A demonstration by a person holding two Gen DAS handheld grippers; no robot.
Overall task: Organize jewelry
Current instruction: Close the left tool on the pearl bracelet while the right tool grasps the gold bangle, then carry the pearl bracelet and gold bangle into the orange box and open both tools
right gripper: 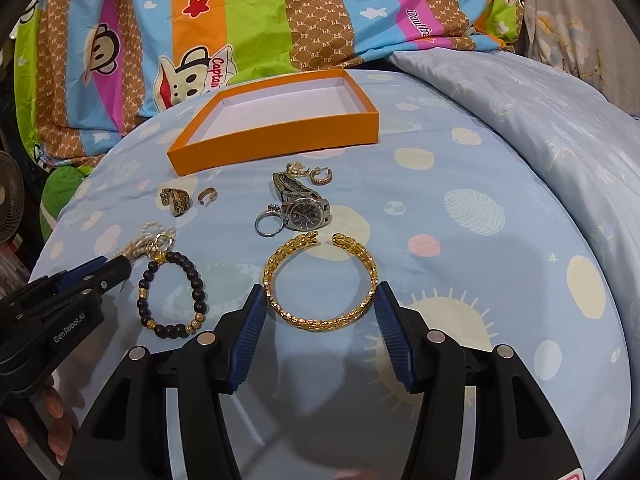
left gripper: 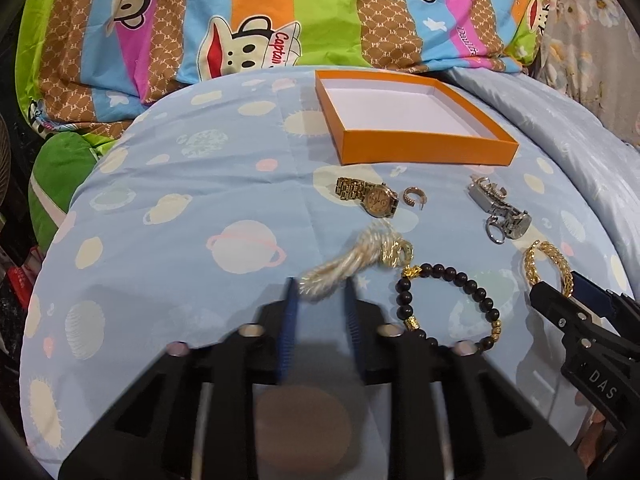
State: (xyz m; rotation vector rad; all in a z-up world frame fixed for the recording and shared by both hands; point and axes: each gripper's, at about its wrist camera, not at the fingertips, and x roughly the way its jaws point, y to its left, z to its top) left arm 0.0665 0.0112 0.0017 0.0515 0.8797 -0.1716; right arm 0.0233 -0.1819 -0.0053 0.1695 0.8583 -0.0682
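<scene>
An empty orange box [left gripper: 424, 146] [right gripper: 276, 142] lies on the blue bedspread. In front of it lie a gold watch [left gripper: 370, 196] [right gripper: 174, 200], a small gold earring [left gripper: 414, 197] [right gripper: 208, 196], a silver watch [left gripper: 500, 208] [right gripper: 306, 206] with a ring [right gripper: 268, 224], a black bead bracelet [left gripper: 448, 304] [right gripper: 172, 292], a gold bangle [left gripper: 550, 266] [right gripper: 320, 280] and a pale gold chain [left gripper: 352, 264] [right gripper: 150, 240]. My left gripper [left gripper: 320, 292] has its jaws around the chain's near end, still apart. My right gripper [right gripper: 320, 300] is open, its fingers on either side of the bangle.
A colourful cartoon-print pillow [left gripper: 256, 20] [right gripper: 240, 20] lies behind the box. A folded pale blue quilt [right gripper: 540, 120] rises at the right. More small gold earrings [right gripper: 312, 172] sit by the silver watch. A green cushion [left gripper: 60, 176] and a fan [right gripper: 12, 208] are at the left edge.
</scene>
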